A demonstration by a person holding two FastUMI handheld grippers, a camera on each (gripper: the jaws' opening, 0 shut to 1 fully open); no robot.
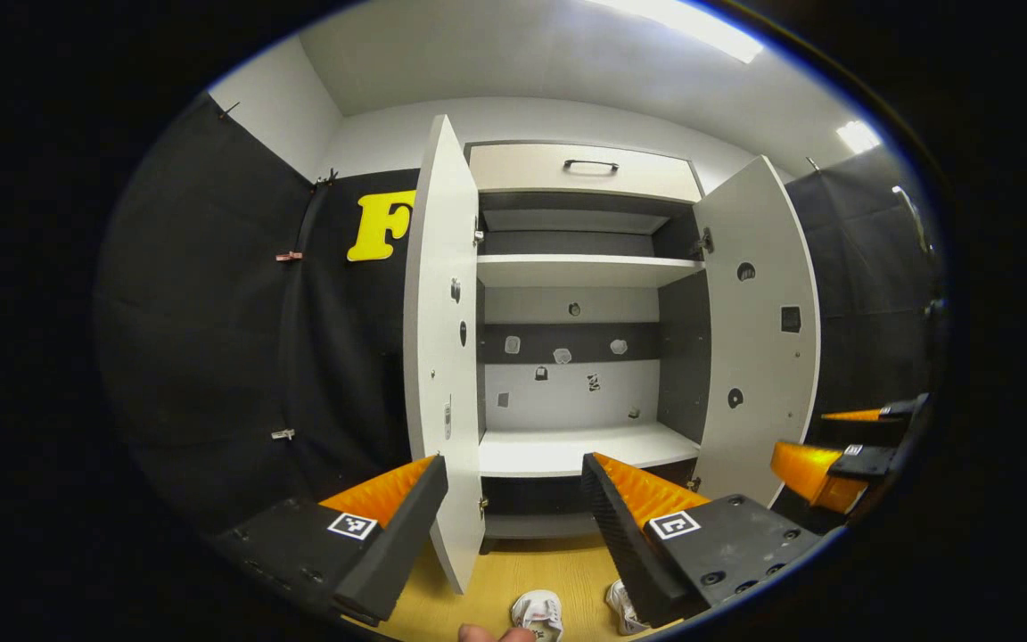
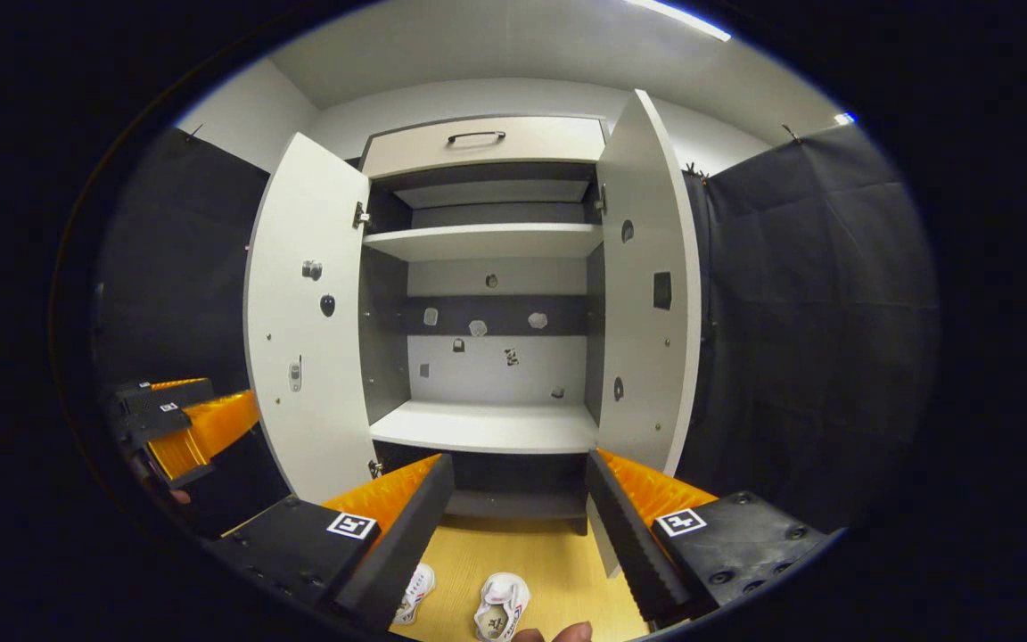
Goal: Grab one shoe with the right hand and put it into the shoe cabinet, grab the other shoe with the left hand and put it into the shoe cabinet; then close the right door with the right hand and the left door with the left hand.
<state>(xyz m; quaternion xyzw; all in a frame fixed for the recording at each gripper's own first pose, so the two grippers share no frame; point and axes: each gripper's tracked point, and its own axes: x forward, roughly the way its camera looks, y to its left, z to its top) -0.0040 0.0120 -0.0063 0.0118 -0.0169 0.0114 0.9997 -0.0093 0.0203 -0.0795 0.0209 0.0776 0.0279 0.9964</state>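
on the floor in front of the open shoe cabinet (image 2: 487,428) sit two shoes (image 2: 502,604); both tools, right tool (image 2: 518,513) and left tool (image 1: 513,513), are spread wide and empty, so i'd drop the right one straight down.

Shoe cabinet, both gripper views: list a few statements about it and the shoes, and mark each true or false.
1. Both doors of the white shoe cabinet stand open. True.
2. The pair of white shoes sits on the lower shelf. False: both shoes lie on the wooden floor in front.
3. The right gripper is shut on a shoe. False: it is open and holds nothing.
4. The left gripper is open. True.
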